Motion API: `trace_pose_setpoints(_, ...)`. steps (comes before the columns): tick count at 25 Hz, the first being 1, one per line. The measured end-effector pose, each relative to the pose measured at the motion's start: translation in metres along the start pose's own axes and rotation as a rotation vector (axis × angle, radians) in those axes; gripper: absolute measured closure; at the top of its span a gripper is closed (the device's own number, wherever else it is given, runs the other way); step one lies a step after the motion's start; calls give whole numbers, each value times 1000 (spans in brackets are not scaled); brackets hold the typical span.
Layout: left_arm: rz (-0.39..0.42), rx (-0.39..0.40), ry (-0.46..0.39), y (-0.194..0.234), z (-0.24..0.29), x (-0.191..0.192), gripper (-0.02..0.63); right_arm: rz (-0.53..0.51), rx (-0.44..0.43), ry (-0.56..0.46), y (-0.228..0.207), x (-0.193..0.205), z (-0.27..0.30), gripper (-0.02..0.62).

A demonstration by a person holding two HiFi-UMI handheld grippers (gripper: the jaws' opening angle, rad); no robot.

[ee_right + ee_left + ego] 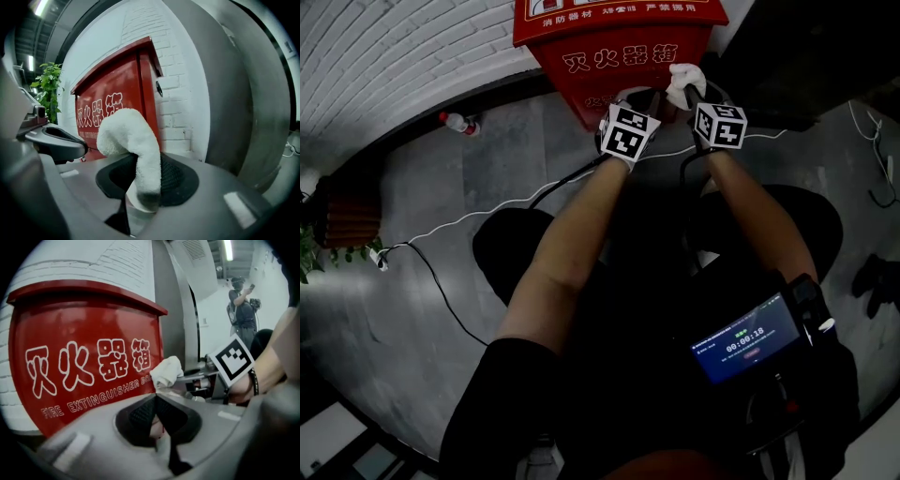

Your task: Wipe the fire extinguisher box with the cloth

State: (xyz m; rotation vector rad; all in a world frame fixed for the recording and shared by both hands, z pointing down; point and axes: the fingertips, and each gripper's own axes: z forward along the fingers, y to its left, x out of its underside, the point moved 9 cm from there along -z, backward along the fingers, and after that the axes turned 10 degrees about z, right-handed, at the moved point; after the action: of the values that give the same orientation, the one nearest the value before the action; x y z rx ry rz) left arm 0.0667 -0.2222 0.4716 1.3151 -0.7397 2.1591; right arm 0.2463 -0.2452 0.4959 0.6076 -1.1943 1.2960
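My right gripper clamped on cloth, right beside front corner of red box. Left gripper jaws together, empty. Cloth's probably soft, floppy, light, so pinching mid-fold seems best.

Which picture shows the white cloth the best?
The right gripper view. There the cloth is big and close, pinched in the jaws of the right gripper. The left gripper view shows it small, beside the red fire extinguisher box. The head view shows only a little white lump.
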Motion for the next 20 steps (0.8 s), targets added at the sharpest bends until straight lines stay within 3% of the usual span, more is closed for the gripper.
trace_pose_setpoints(8, 37, -6, 45, 7, 3, 10, 606, 0, 51, 22, -17, 12, -11, 471)
trace_pose_setpoints(13, 87, 7, 71, 9, -10, 24, 606, -3, -30, 74, 15, 32, -14, 470)
trace_pose_setpoints(20, 53, -57, 96, 37, -58, 56, 604, 10, -128, 46, 85, 37, 14, 470)
